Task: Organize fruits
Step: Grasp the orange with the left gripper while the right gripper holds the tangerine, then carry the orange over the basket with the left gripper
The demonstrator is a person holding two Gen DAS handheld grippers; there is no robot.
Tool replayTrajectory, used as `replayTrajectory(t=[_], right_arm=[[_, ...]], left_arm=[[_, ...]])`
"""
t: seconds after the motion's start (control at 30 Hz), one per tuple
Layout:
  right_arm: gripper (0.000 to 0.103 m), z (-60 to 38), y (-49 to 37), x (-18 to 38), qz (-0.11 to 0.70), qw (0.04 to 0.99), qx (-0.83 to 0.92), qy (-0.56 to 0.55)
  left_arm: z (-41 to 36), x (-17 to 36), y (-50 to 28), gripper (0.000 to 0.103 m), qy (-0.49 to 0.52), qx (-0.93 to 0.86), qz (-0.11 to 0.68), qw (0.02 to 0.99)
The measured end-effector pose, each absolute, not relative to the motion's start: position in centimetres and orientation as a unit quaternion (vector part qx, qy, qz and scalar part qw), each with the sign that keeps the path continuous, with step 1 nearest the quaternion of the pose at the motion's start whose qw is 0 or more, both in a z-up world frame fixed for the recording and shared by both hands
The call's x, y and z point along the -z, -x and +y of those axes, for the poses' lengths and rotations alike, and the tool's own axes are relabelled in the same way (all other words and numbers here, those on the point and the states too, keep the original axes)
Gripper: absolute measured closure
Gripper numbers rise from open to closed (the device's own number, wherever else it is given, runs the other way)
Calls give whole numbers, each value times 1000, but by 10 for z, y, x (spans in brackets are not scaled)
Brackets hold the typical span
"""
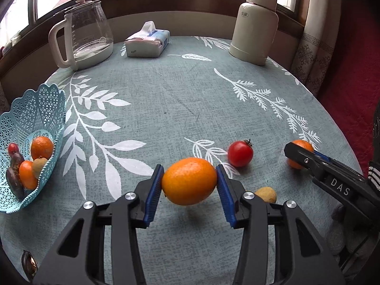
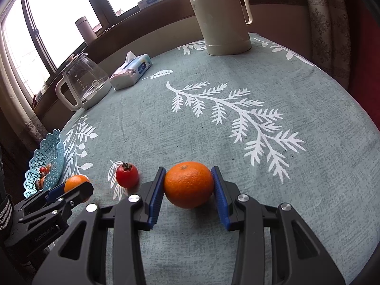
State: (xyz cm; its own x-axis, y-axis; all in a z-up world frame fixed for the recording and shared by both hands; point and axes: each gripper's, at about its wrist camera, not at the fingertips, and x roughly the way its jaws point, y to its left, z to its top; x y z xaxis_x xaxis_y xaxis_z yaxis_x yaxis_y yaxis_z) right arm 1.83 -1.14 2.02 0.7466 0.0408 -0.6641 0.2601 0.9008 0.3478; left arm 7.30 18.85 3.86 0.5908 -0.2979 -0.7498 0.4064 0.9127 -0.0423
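While both grippers have an orange each, the main risk is a slip. The left gripper (image 1: 189, 183) pinches its orange (image 1: 189, 181) only at the two ends of the fruit, w/ the blue pads (image 1: 153, 190) on a round, smooth peel, and a shadow on the cloth under it suggests the fruit is lifted off the counter (image 1: 166, 99). If the carry toward the blue basket (image 1: 51, 109) is fast or the gripper tilts, the orange can rotate out and roll, maybe off the counter edge. Basket is at far left, well apart from the fruit, and already has some oranges and dark fruits inside, so a drop from too high can bounce things out.

Right gripper (image 2: 188, 187) is about half spread, pads on both sides of the second orange (image 2: 188, 184); the left pad touches, for the right pad I cannot tell if a thin gap remains. This orange seems to sit on the cloth. If it closes off-centre, the fruit can squirt forward.

Other risk: the two grippers are near each other, w/ the red tomato-like fruit (image 1: 240, 153) between them and a small yellowish fruit (image 1: 266, 194) just beside the left gripper; a wide swing can knock these
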Motion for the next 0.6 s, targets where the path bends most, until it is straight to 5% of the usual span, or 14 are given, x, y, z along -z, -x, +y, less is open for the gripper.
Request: replayTrajectory(t=[0.6], right_arm=[[63,-11,-19,-19,353,909,62,-213]], left_arm=[[233,-62,-81,57,-53,141,372,916]])
